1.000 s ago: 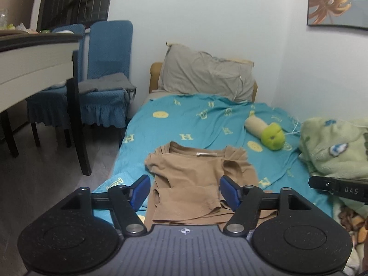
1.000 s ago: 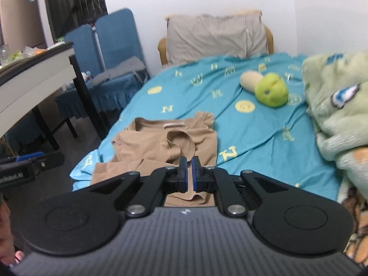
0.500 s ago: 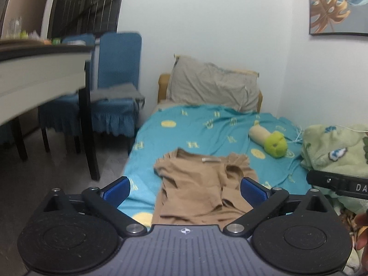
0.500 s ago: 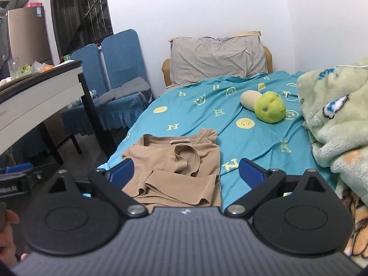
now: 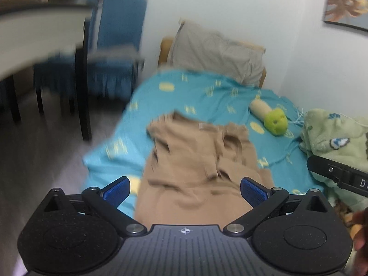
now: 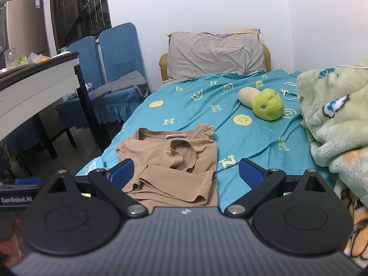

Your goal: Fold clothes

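The shirt point(image 6: 170, 163) lies lower centre, collar toward the frame's top; the left gripper point(image 5: 185, 192) and right gripper point(image 6: 186, 174) both gape empty, left more squarely facing it.

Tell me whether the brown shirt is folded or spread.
Partly folded: brown shirt lies rumpled on the bed, sleeves turned inward over its body.

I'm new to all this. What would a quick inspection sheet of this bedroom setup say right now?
Surface: bed with teal patterned sheet.
Job's things: tan T-shirt, partly folded, lying on the sheet.
Clutter: green-and-beige plush toy, green fleece blanket, grey pillow.
Grippers: left tongs open; right tongs open; neither holds anything.
Cables: thin white cord near the plush toy.
Surroundings: blue chairs, white-topped table.
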{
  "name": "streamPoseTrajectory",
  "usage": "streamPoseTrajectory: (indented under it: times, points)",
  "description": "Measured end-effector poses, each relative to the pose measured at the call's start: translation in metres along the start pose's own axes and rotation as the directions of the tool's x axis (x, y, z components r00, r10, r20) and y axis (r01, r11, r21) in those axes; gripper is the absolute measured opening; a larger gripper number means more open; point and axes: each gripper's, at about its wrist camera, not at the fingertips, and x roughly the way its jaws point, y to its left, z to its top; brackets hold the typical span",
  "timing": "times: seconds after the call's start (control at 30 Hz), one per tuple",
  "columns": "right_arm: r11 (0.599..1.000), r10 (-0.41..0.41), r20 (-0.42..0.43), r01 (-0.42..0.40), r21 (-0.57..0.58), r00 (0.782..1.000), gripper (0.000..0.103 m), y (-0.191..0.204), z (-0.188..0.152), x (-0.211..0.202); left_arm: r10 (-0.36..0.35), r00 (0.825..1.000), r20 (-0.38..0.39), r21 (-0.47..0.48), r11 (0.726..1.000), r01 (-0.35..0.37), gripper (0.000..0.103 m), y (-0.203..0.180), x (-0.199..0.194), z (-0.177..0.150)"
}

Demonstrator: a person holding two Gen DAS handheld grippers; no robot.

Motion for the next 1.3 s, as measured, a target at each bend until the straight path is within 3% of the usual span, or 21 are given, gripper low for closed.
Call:
streamPoseTrajectory:
  times: [0.1,0.23,0.33,0.4,0.47,0.53,0.63,0.73,0.87,0.97,1.03,1.13,1.2,1.3]
  points:
    - [1.000,-0.004,-0.017,0.005,0.003,1.000,0.099,0.000,-0.002,0.003,-0.012,0.994,-0.111,-0.080,0.997,0.003,0.103,0.009,0.016,-0.006]
    - [1.000,-0.010,-0.042,0.011,0.016,0.999,0.099,-0.002,-0.003,0.007,-0.039,0.968,-0.248,-0.210,0.978,-0.014,0.103,0.024,0.038,-0.018]
    - [0.999,-0.011,-0.067,0.014,0.041,0.998,0.099,-0.005,-0.004,0.010,-0.100,0.937,-0.335,-0.348,0.937,-0.024,0.102,0.041,0.053,-0.030]
    - [0.998,-0.019,-0.087,0.024,0.056,0.996,0.099,-0.008,-0.006,0.013,-0.157,0.917,-0.366,-0.449,0.893,-0.026,0.100,0.055,0.062,-0.039]
    - [0.996,-0.041,-0.106,0.049,0.078,0.994,0.099,-0.012,-0.007,0.016,-0.180,0.919,-0.352,-0.524,0.851,-0.034,0.098,0.064,0.064,-0.046]
    - [0.990,-0.061,-0.121,0.076,0.120,0.991,0.099,-0.019,-0.008,0.018,-0.201,0.922,-0.332,-0.556,0.831,-0.020,0.098,0.065,0.066,-0.050]
    - [0.968,-0.064,-0.131,0.093,0.232,0.989,0.099,-0.036,-0.009,0.019,-0.255,0.909,-0.330,-0.606,0.796,0.004,0.098,0.067,0.074,-0.057]
    - [0.934,-0.059,-0.145,0.106,0.341,0.988,0.099,-0.054,-0.011,0.020,-0.260,0.918,-0.301,-0.647,0.763,0.004,0.097,0.072,0.074,-0.062]
    - [0.918,-0.037,-0.163,0.098,0.385,0.986,0.099,-0.058,-0.014,0.023,-0.235,0.944,-0.233,-0.710,0.704,0.000,0.079,0.087,0.070,-0.068]
    - [0.923,0.007,-0.158,0.054,0.381,0.987,0.099,-0.051,-0.015,0.023,-0.233,0.954,-0.189,-0.753,0.658,0.012,0.058,0.098,0.066,-0.071]
    - [0.917,0.049,-0.173,0.025,0.399,0.984,0.099,-0.048,-0.018,0.025,-0.259,0.959,-0.114,-0.781,0.620,0.075,0.051,0.101,0.056,-0.072]
    - [0.919,0.078,-0.195,0.005,0.394,0.978,0.099,-0.040,-0.022,0.029,-0.326,0.945,0.010,-0.782,0.587,0.211,0.050,0.100,0.045,-0.068]
    - [0.917,0.087,-0.204,0.001,0.398,0.975,0.099,-0.039,-0.024,0.031,-0.328,0.945,0.003,-0.765,0.607,0.213,0.051,0.096,0.044,-0.065]
    - [0.904,0.106,-0.224,0.000,0.427,0.969,0.099,-0.042,-0.027,0.035,-0.268,0.956,-0.120,-0.750,0.656,0.090,0.051,0.093,0.052,-0.071]
